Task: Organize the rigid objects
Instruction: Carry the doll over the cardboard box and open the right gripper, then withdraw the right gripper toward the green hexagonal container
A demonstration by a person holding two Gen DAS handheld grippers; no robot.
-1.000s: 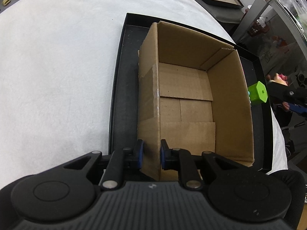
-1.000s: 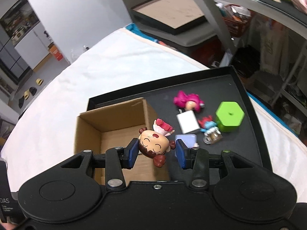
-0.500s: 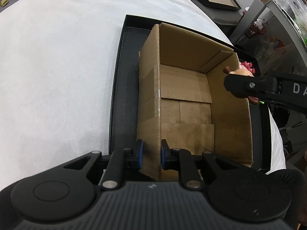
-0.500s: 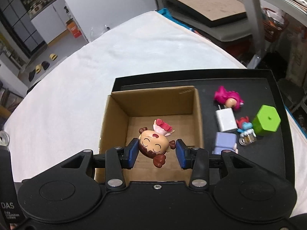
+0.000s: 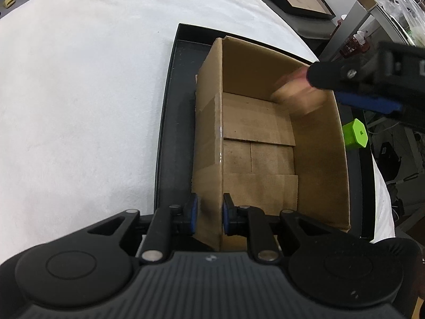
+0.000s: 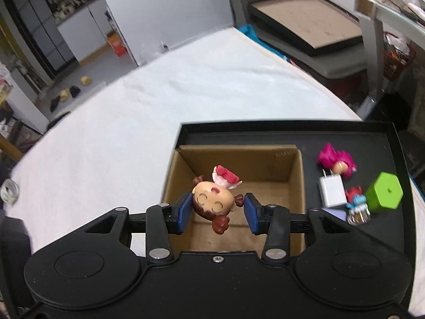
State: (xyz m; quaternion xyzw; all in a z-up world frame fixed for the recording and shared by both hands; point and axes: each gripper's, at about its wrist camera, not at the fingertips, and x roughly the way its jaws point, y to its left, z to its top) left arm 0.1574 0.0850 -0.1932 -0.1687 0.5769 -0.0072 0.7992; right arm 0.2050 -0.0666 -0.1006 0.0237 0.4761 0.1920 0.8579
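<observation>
An open cardboard box stands on a black tray. My left gripper is shut on the box's near left wall. My right gripper hangs over the box with its jaws spread; the brown-haired doll figure sits between the pads with a gap on each side. In the left wrist view the doll is a blur over the box's far right corner. A pink-haired doll, a white charger, a small blue-and-red figure and a green hexagonal block lie on the tray right of the box.
The tray rests on a white cloth-covered table. A lilac block lies by the charger. Another framed tray and a metal shelf frame stand beyond the table's far edge.
My right gripper carried the doll leftward from above the tray items to over the box. Its jaws have now spread apart from the doll. My left gripper stayed clamped on the box wall.
</observation>
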